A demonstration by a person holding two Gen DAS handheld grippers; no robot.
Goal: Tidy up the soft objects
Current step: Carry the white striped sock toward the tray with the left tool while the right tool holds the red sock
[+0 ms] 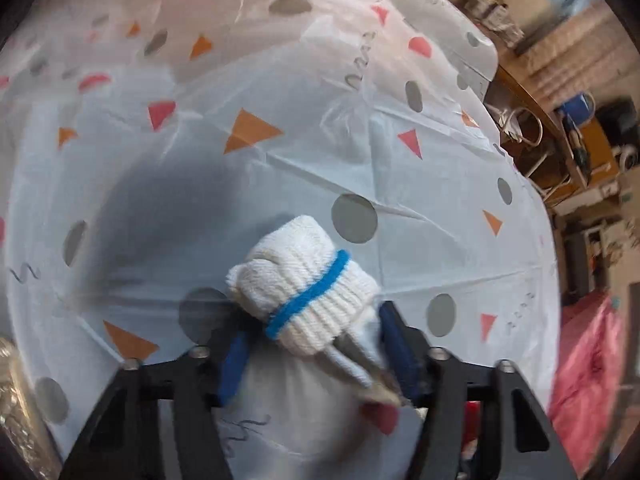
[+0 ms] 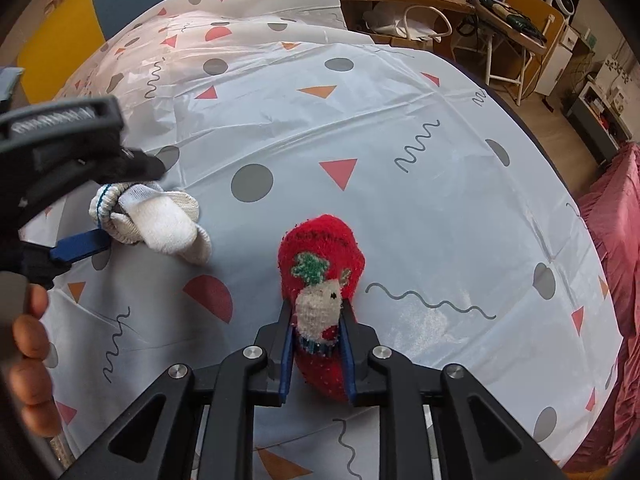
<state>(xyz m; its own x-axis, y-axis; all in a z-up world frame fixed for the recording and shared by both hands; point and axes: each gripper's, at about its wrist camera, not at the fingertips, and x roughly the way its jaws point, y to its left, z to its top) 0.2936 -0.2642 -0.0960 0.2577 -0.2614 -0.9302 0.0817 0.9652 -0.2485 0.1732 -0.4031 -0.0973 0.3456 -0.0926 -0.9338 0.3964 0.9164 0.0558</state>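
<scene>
Both soft things are in hand but neither looks put away yet, and no bin or basket shows in either view, so the sorting seems to be midway at most. The left gripper (image 1: 312, 344) is closed on a rolled white knit sock bundle with a blue stripe (image 1: 304, 296), which sticks out ahead of its blue fingertips, low over the patterned plastic tablecloth (image 1: 420, 184). The right gripper (image 2: 318, 344) pinches a fuzzy red Christmas sock with a white bird and green sprig (image 2: 320, 280); its toe pokes forward past the fingers, and whether it rests on the cloth I cannot tell. The white bundle hangs to the left of the red one, well apart.
</scene>
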